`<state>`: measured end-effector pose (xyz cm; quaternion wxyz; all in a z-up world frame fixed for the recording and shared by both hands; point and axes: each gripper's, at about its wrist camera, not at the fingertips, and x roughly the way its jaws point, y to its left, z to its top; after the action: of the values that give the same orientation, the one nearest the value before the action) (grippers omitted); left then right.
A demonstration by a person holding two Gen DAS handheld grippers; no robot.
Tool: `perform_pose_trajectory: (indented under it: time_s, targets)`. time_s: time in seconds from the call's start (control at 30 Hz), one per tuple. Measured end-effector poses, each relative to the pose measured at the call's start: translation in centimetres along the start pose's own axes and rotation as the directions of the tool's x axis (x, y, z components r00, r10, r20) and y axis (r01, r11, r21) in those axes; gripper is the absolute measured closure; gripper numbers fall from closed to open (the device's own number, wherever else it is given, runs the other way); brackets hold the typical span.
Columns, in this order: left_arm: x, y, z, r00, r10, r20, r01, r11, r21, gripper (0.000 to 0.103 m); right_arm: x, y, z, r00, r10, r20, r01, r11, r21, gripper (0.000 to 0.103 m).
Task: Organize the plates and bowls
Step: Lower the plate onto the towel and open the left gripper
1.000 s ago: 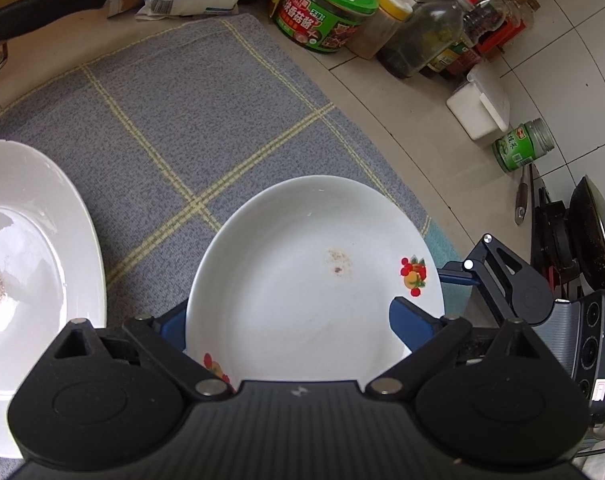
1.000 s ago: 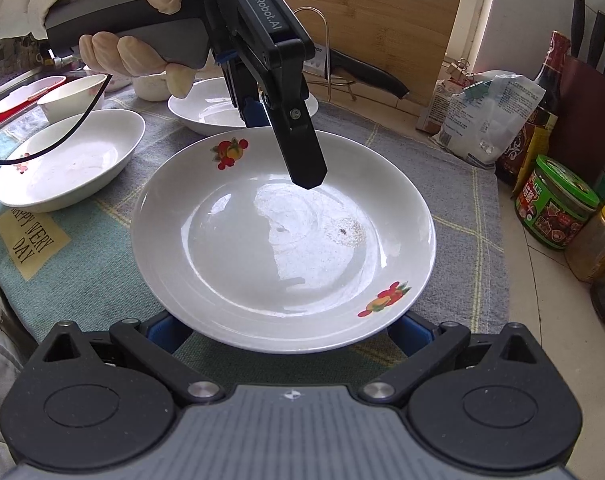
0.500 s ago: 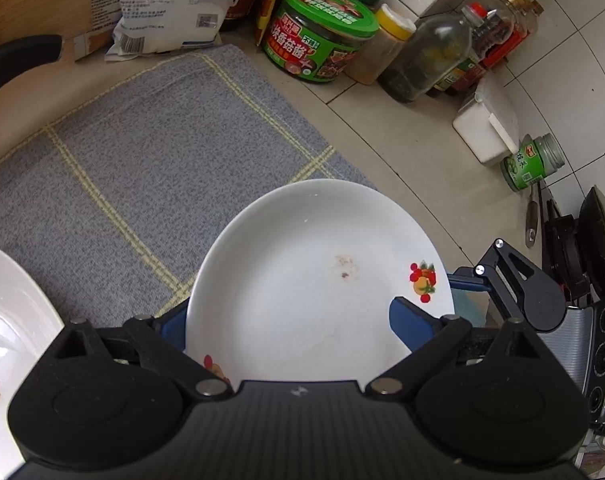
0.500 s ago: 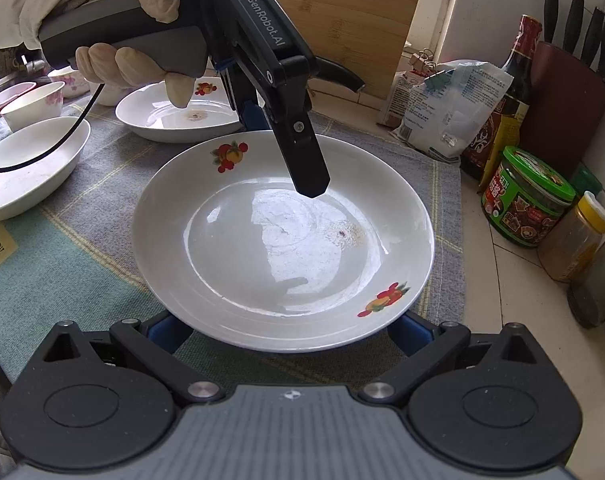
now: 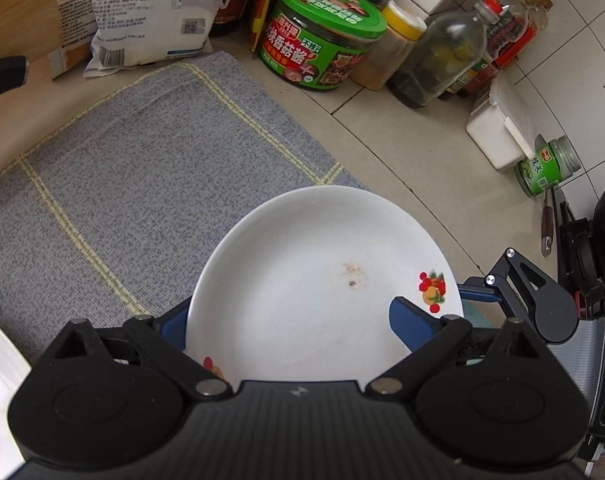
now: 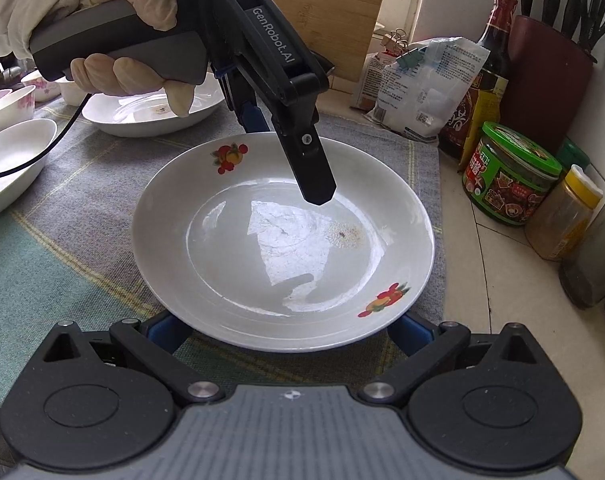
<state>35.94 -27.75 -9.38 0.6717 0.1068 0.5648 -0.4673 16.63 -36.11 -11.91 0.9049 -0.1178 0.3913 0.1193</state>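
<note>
White fruit-print plate (image 6: 282, 240) with brown speck, both claws gripping rim

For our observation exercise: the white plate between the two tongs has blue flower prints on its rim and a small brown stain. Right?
No. The white plate carries red-and-orange fruit prints, not blue flowers; the right wrist view shows it. The brown stain is there.

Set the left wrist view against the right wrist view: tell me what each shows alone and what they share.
Only the left wrist view: a white lidded box and a small green-labelled jar.
Only the right wrist view: a gloved hand on the left gripper, a knife block, more white dishes.
Both: the fruit-print plate, the checked cloth, the green-lidded tub.
</note>
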Motion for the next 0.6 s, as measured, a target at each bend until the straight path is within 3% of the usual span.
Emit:
perform_pose_trajectory:
  time_s: [0.47,0.6]
  targets:
    - [0.19,-0.09,0.17,1.000,0.013,0.019,-0.013,1.000,0.020,0.005,0.20,-0.19,-0.26,1.000,-0.002,0.014,0.001,1.000,0.023,0.000]
    - [-0.20,-0.33,-0.34,0.997,0.060,0.038,-0.061,0.997,0.036,0.005,-0.12,0.00,-0.38,1.000,-0.020,0.010,0.020,1.000,0.024,0.000]
